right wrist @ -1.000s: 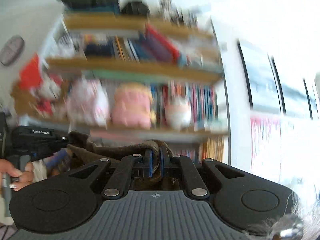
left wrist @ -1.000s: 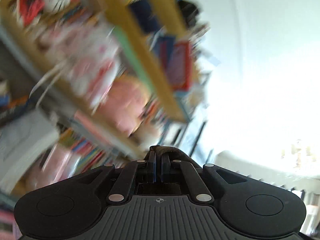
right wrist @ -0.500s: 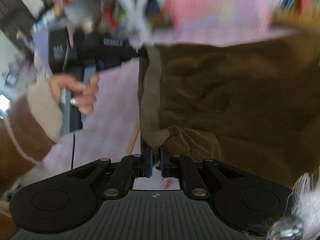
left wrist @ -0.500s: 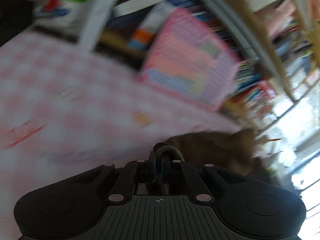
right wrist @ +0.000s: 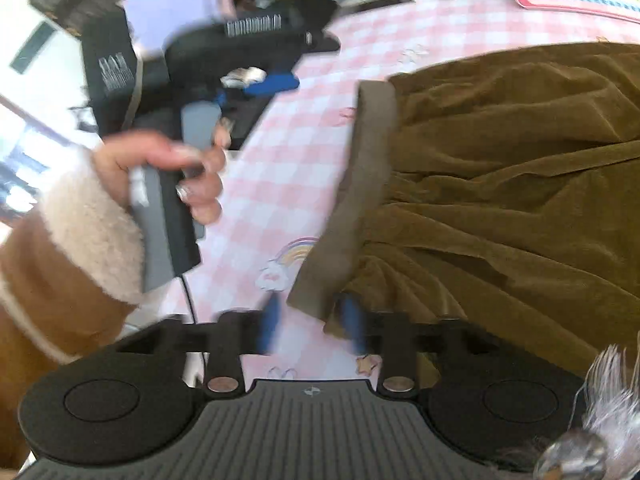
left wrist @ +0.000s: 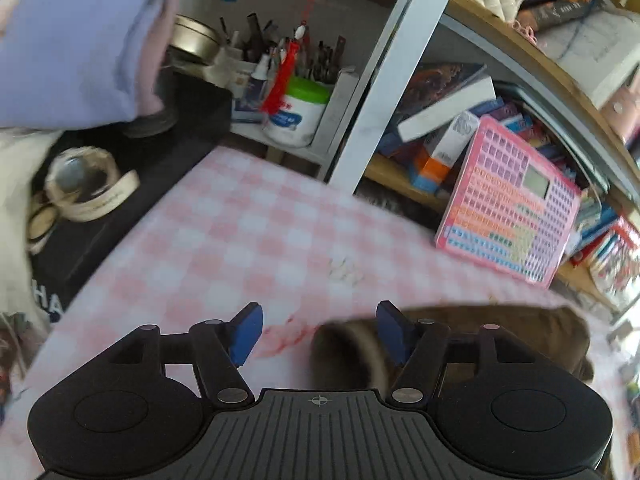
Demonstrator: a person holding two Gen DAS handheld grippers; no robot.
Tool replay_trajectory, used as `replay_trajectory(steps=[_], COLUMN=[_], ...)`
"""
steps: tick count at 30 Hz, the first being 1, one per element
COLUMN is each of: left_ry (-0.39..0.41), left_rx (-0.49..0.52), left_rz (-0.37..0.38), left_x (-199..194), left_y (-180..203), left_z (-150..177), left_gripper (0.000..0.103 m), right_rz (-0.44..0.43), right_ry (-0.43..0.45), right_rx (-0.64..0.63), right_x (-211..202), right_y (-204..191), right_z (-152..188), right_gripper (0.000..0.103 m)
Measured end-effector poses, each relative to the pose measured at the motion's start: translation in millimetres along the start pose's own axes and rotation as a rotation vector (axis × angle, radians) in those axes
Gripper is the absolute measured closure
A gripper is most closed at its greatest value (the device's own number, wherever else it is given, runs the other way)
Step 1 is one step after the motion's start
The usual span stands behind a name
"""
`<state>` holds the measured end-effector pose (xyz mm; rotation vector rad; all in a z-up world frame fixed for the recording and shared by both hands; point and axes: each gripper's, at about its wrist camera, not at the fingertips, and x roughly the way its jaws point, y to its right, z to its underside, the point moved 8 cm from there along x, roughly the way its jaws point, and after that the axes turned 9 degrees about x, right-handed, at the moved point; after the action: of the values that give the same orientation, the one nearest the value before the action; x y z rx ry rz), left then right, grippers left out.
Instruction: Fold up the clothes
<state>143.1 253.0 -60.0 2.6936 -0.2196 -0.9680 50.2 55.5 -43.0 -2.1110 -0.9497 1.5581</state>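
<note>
The left gripper (left wrist: 320,332) is seen with its blue pads spread wide and nothing clamped between them; a rolled edge of the brown garment (left wrist: 480,332) lies between the jaws close to the right pad, though contact cannot be confirmed. The right gripper (right wrist: 312,322) is likewise parted, its pads blurred; the corner of the garment's waistband (right wrist: 352,200) sits in the gap between the fingers, but no pinch is shown.

In the right wrist view the brown garment (right wrist: 500,184) is spread in loose folds over the pink checked tablecloth (right wrist: 280,168), with the waistband running along its left edge; beside it a rainbow print (right wrist: 296,254) is visible on the cloth. Further left, the left gripper (right wrist: 260,80) is gripped by a hand (right wrist: 172,172) in a fleece-cuffed brown sleeve (right wrist: 72,260).

In the left wrist view the tablecloth (left wrist: 248,240) stretches ahead; a pink keyboard-like toy (left wrist: 508,204) is propped against a shelf of books (left wrist: 444,108) at the far edge; a white tub with a green lid (left wrist: 298,110) and a red tassel (left wrist: 280,76) are seen behind the white post (left wrist: 384,72); a lilac cloth (left wrist: 76,40) fills the upper left corner.
</note>
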Motion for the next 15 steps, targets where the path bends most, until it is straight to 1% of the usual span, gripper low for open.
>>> replay_trajectory(steps=[1, 2, 4, 5, 6, 9, 13, 15], left_ry=[0.005, 0.011, 0.022, 0.027, 0.028, 0.005, -0.029, -0.036], left_rx=[-0.003, -0.005, -0.012, -0.029, -0.042, -0.042, 0.008, 0.046], left_rz=[0.009, 0.018, 0.039, 0.073, 0.098, 0.122, 0.04, 0.018], left_x=[-7.4, -14.8, -29.0, -30.2, -29.7, -19.2, 4.2, 14.7], left_y=[-1.7, -3.4, -5.8, 0.0, 6.5, 23.6, 28.9, 31.4], left_z=[6.1, 12.2, 24.3, 28.8, 33.3, 45.4, 49.3, 47.6], left_gripper=[0.04, 0.04, 0.04, 0.04, 0.04, 0.041, 0.043, 0.049], right_rz=[-0.005, 0.003, 0.028, 0.046, 0.075, 0.193, 0.37, 0.45], right_ry=[0.014, 0.038, 0.097, 0.131, 0.168, 0.288, 0.424, 0.464], right_rx=[-0.006, 0.014, 0.078, 0.126, 0.176, 0.323, 0.471, 0.506], right_x=[-8.3, -19.7, -45.1, -56.8, -69.0, -107.1, -138.1, -142.5], right_y=[1.7, 9.9, 31.7, 44.4, 59.1, 111.8, 162.7, 179.6], right_z=[0.4, -0.7, -1.5, 2.0, 6.0, 17.1, 39.9, 53.5], right_gripper=[0.053, 0.053, 0.053, 0.053, 0.053, 0.054, 0.056, 0.056])
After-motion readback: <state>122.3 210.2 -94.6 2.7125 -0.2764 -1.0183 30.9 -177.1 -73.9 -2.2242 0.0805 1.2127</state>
